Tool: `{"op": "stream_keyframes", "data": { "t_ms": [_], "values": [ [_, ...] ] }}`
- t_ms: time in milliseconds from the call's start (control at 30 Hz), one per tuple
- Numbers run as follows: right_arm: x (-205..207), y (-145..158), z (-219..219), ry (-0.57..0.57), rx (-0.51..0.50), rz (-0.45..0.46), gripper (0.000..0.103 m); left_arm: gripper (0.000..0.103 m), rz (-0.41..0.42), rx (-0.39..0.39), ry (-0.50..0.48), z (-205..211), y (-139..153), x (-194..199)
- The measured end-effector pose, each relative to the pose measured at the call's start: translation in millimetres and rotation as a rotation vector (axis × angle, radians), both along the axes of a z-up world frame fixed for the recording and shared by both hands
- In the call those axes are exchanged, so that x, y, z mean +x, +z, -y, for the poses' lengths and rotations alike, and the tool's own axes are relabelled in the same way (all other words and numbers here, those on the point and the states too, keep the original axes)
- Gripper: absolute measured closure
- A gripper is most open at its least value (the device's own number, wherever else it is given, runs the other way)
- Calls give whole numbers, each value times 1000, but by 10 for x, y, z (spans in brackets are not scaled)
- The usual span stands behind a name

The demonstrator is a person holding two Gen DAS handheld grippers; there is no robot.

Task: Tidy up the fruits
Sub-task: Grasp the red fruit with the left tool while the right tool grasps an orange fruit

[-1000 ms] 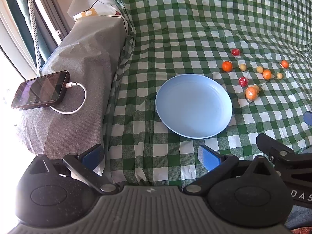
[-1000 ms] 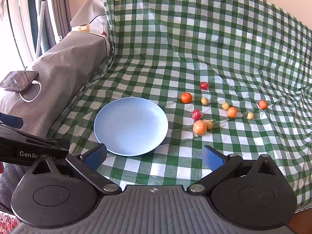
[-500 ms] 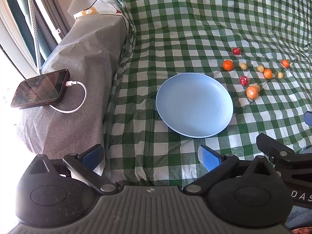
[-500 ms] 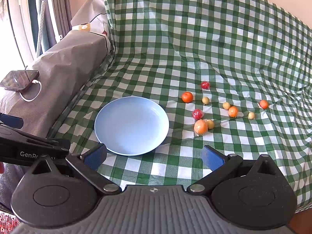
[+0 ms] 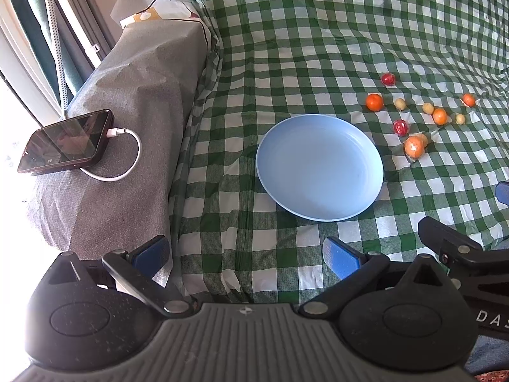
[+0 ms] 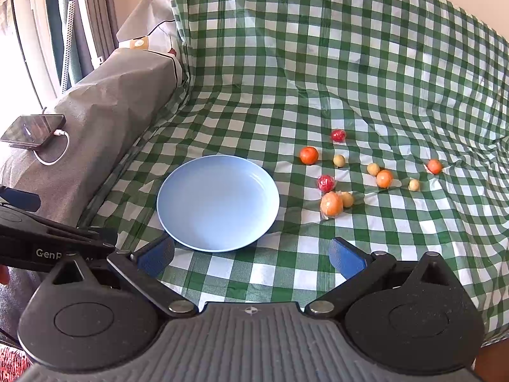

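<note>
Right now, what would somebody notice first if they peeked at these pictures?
Probably the big blue plate, sitting empty in the middle of the green checked cloth. Next, the little orange, red and yellow fruits scattered just right of it. Off left, a phone charges on a grey cover.

Ahead of the jaws: one blue plate (image 6: 178, 191). Beyond and right of it: two red fruits (image 6: 338, 135), five orange fruits (image 6: 309, 155), four small yellow fruits (image 6: 339, 160). Far left: one phone (image 5: 65, 141), one white cable (image 5: 127, 162).
</note>
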State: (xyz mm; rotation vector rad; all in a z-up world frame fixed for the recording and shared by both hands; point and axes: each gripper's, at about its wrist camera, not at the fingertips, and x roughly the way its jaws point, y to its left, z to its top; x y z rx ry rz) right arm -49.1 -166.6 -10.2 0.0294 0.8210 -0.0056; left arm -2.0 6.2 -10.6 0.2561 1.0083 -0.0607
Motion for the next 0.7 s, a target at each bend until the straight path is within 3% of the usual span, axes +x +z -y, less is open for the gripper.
{"op": "stream_keyframes", "data": {
  "t_ms": [133,333,533,700],
  "values": [
    [14,-38,34,-15,23,12,0,0,-24,-3,-2,19,-42,38],
    [24,-99,446,-186,64,136,0,0,-43,-21,-57,266,-111,137],
    [230,-444,1211,-364,24,115,1,0,-71,-19,-190,971,-275,509],
    [581,-819,1898,-421,-34,88,1,0,-129,-90,-229,1610,-535,1167]
  ]
}}
